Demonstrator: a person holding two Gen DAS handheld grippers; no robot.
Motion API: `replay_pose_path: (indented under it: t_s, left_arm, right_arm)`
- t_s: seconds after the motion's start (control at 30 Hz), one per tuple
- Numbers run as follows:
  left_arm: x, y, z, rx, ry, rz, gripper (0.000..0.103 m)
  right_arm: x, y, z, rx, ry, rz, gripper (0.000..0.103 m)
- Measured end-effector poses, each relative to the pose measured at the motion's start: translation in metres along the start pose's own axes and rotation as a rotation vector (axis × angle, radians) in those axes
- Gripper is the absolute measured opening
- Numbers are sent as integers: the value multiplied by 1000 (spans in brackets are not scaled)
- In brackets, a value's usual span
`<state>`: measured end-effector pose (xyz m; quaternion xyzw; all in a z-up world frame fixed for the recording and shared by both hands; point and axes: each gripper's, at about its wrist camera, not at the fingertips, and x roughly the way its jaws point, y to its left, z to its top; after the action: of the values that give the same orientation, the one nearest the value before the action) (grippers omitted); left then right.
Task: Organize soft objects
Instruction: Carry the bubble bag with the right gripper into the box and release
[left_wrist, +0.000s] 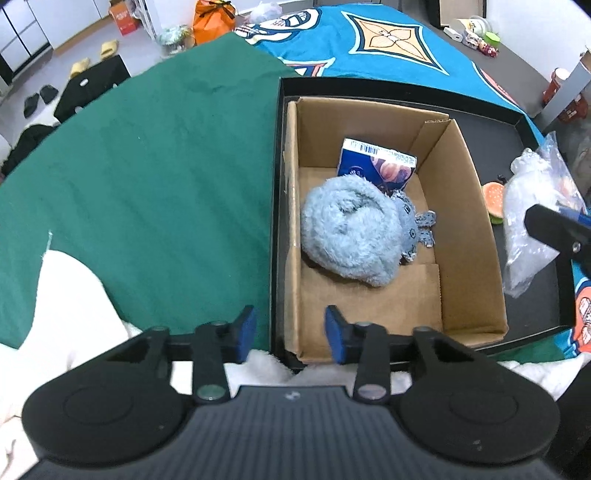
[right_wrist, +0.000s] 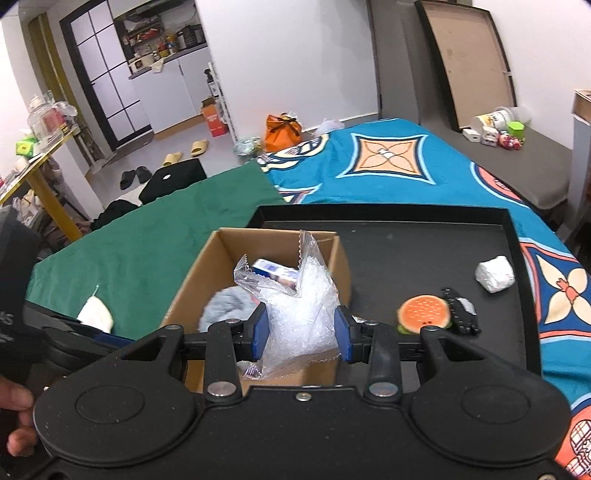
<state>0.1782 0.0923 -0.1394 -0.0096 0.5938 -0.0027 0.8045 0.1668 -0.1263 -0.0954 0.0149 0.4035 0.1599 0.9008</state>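
Now my right claw (right_wrist: 300, 334) is gripping the light, crinkly plastic bag (right_wrist: 295, 314) at its soft middle, at 12 o'clock; my left claw (left_wrist: 291, 334) is hanging empty, half open.

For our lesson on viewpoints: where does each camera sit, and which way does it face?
Left wrist: behind the empty left tongs, looking steeply down at the cardboard box.
Right wrist: behind the right tongs, shut on a clear plastic bag, facing across the black tray; fingers at left.
Shared: box, fluffy blue plush, burger toy.
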Motion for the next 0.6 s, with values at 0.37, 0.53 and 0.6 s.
replay_pose_path:
  t_s: [0.37,0.53,0.6]
  left_arm:
    - [5,4,-4,22,-14,-36,6]
    - [4,7,-6,23,-28,-56,6]
    - [4,9,-7,24,-34,-69,7]
  right_arm:
    - [15,28,0,44,61,55,37]
    - [23,35,-1,108,97,95,37]
    - [25,39,-2,116,105,98,37]
